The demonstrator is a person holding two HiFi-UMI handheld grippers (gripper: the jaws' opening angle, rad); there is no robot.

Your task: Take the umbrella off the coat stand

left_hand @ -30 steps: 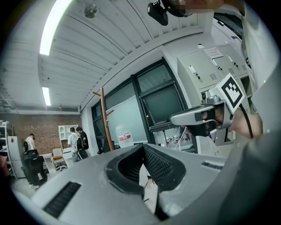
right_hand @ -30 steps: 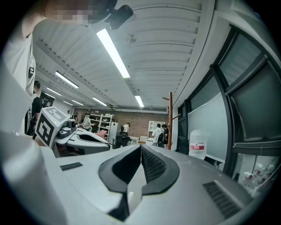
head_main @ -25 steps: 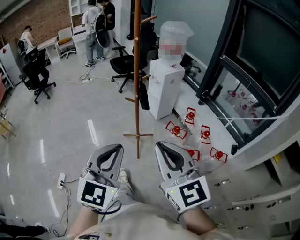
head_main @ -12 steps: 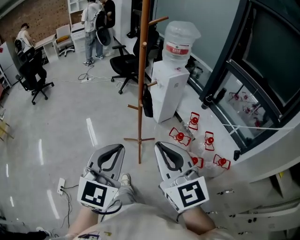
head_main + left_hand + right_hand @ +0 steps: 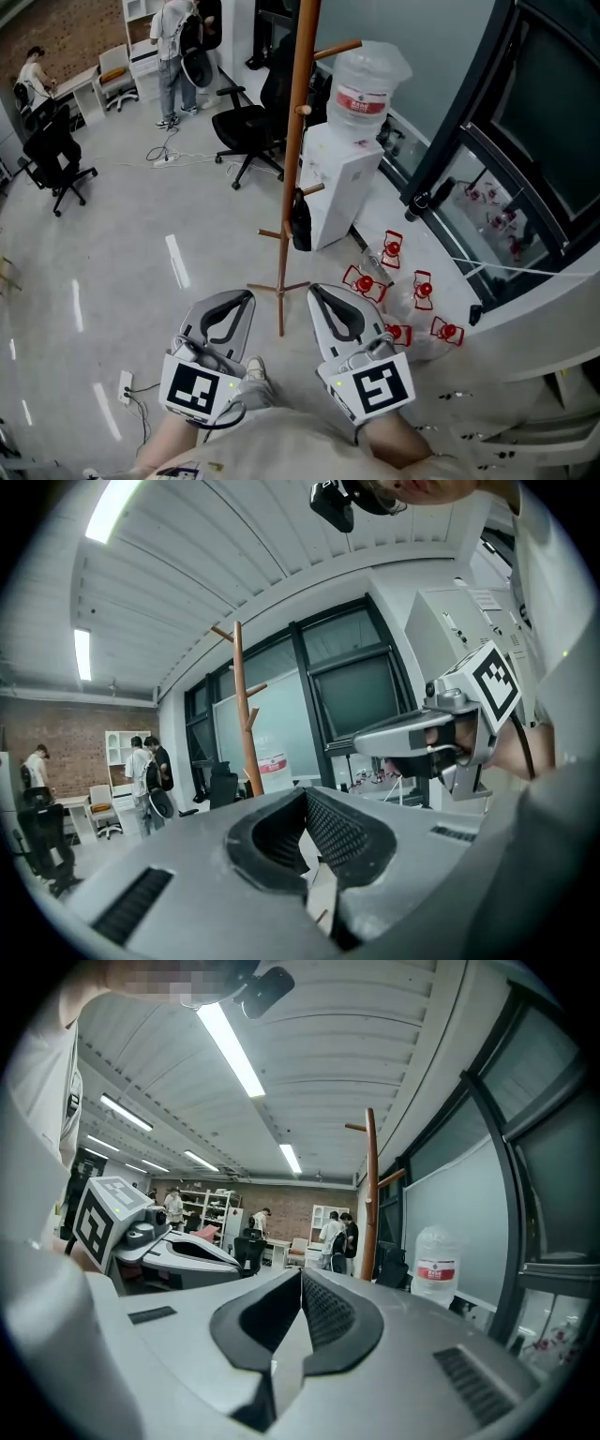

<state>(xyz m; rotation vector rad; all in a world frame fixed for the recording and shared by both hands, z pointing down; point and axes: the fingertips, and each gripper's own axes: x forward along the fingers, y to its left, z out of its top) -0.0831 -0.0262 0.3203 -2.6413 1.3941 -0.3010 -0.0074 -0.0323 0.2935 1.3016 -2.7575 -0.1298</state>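
A tall wooden coat stand (image 5: pixel 294 159) rises ahead of me on the grey floor, its cross foot just beyond my grippers. A black folded umbrella (image 5: pixel 300 221) hangs from a low peg on its right side. My left gripper (image 5: pixel 246 296) is held level to the left of the stand's foot, jaws shut and empty. To the foot's right is my right gripper (image 5: pixel 314 289), also shut and empty. The stand (image 5: pixel 244 719) shows in the left gripper view past the shut gripper (image 5: pixel 305 792), and the stand (image 5: pixel 371 1194) also shows in the right gripper view beyond that gripper (image 5: pixel 301 1275).
A white water dispenser (image 5: pixel 339 183) with a bottle (image 5: pixel 367 82) stands right behind the stand. Red-topped items (image 5: pixel 390 247) lie on the floor by the glass wall. Black office chairs (image 5: pixel 246 131) and people (image 5: pixel 172 42) are farther back. A power strip (image 5: pixel 125 386) lies at the lower left.
The coat stand and water dispenser have drawn nearer and shifted slightly right in the head view. Both grippers have come forward together towards the stand, still shut.
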